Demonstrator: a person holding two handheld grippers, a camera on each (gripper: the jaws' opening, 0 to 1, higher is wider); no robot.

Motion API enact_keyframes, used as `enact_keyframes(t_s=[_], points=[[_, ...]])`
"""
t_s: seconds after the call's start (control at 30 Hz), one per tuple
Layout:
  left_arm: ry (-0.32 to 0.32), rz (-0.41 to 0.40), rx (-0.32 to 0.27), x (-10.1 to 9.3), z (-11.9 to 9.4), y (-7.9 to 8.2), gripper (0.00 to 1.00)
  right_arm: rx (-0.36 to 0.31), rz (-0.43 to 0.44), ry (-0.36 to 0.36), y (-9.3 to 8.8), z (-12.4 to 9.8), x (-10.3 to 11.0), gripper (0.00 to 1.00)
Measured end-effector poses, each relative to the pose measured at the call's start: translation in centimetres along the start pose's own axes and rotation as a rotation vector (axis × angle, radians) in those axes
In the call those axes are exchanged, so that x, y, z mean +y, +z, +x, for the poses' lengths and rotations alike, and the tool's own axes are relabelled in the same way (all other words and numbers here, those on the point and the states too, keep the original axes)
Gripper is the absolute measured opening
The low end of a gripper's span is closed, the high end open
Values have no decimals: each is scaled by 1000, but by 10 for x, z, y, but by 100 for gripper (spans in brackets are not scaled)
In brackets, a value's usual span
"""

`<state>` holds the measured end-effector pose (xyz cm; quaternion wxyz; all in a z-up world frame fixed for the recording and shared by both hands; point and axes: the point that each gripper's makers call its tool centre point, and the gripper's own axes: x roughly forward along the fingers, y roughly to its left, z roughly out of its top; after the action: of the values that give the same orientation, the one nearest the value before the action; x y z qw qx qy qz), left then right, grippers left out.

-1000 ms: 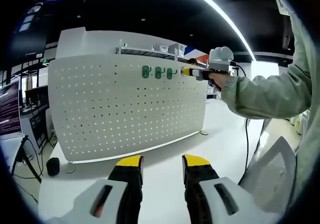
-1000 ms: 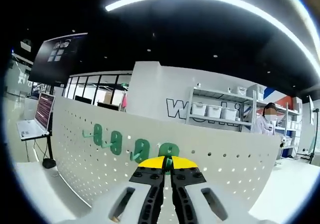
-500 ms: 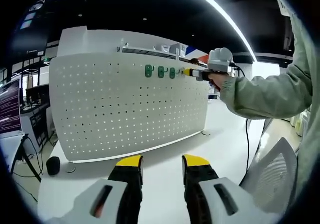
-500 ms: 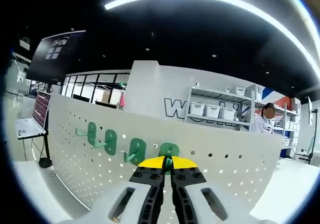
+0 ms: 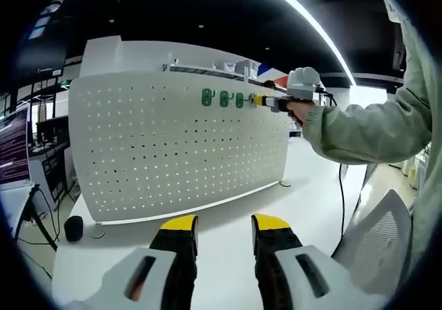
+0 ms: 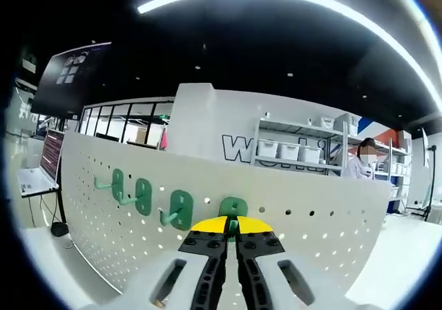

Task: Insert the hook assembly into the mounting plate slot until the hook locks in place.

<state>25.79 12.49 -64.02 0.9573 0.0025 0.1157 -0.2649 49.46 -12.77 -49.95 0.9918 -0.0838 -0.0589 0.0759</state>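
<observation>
A white perforated mounting plate (image 5: 173,144) stands upright on a white table (image 5: 228,241). Three green hooks (image 5: 222,99) hang in a row near its top edge. In the right gripper view the same hooks (image 6: 141,195) run along the plate (image 6: 311,234). My right gripper (image 6: 232,231) is shut on a fourth green hook (image 6: 233,208), pressed against the plate to the right of the row. That gripper (image 5: 268,101) also appears in the left gripper view, held by a hand with a pale green sleeve (image 5: 366,130). My left gripper (image 5: 224,228) hangs open low over the table.
A small black speaker (image 5: 73,229) stands on the table's left corner. A laptop (image 6: 40,168) sits on a stand beyond the plate's left end. Shelves with white bins (image 6: 290,151) line the back wall. A cable (image 5: 340,192) hangs from the right gripper. A grey chair back (image 5: 380,234) is at right.
The right gripper has edged rightward along the plate's top with its hook; the three hung hooks have slid left in its view. The left gripper has held still.
</observation>
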Motion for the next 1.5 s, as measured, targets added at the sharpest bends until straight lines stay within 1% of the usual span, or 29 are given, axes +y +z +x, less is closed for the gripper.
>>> enact_keyframes(t_s=[0.13,0.23,0.53,0.57,0.63,0.7,0.73,0.83,1.07,1.17,1.37,1.5], points=[[1,-3,4,1,0,-1,32,2,3,-5,-1,2,0,1],[2,-3,4,1,0,-2,32,9,4,-7,-5,3,0,1],[2,-5,7,1,1,-3,32,10,-17,-11,-2,4,-1,1],[3,-6,8,1,1,-3,32,6,7,-8,-2,4,-2,1],[2,-5,7,1,1,-3,32,20,-2,-8,-2,5,-2,1],[1,-4,6,1,1,-3,32,26,27,-4,-2,6,-3,1],[1,-4,5,1,1,-2,32,28,29,-3,-3,6,-3,1],[1,-5,5,1,0,-3,32,27,9,0,-4,5,-2,2],[2,-6,3,0,-1,-3,32,37,10,7,-4,4,0,3],[2,-7,1,0,-2,-3,32,48,-2,9,-7,4,3,4],[5,-7,-3,0,-4,-2,32,46,-9,4,-7,3,3,4],[7,-10,-3,1,-5,-2,32,61,-6,8,-11,2,4,6]])
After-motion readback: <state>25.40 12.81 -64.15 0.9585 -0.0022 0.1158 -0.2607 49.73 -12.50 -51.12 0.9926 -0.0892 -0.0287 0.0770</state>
